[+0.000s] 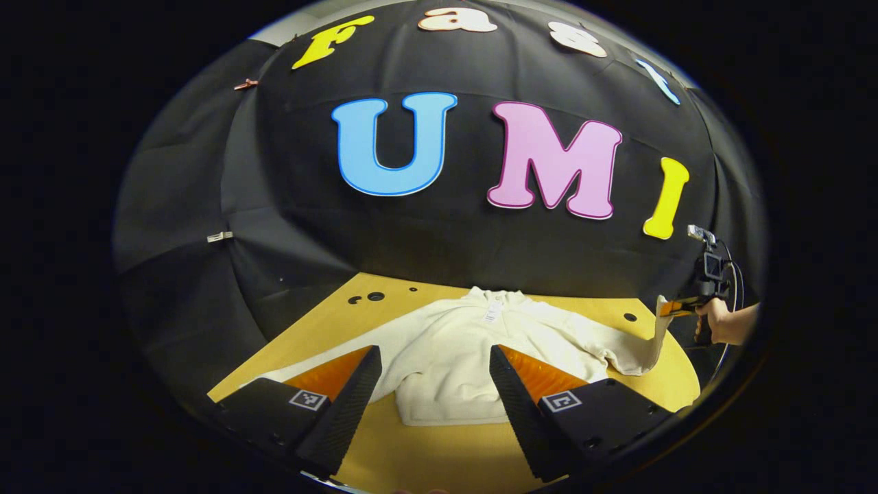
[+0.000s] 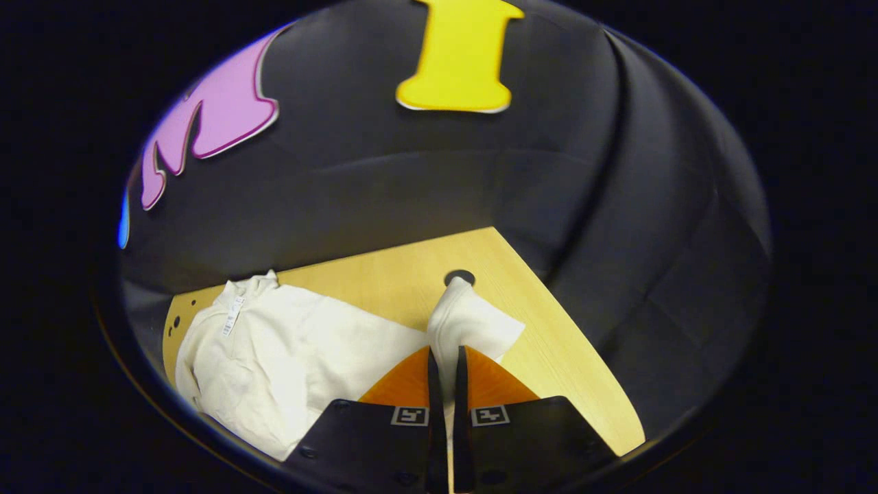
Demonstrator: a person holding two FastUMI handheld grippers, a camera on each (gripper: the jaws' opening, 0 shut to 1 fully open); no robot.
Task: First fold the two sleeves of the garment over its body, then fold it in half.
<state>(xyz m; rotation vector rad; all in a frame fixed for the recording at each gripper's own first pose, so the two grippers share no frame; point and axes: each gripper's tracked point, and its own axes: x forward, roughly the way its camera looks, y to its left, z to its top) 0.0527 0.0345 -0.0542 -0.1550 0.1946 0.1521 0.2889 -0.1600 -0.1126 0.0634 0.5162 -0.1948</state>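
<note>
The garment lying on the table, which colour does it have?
The long-sleeved fabric garment is cream white, plain, without pattern. The left gripper view shows it best.

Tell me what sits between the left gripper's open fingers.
In the left gripper view, the left gripper frames the cream garment's hem lying flat on the wooden table.

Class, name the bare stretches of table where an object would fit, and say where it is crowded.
Bare table: the near strip below the garment's hem, and the far right corner beyond the sleeve pinched in the right claw. Crowded: the middle, under the garment.
</note>
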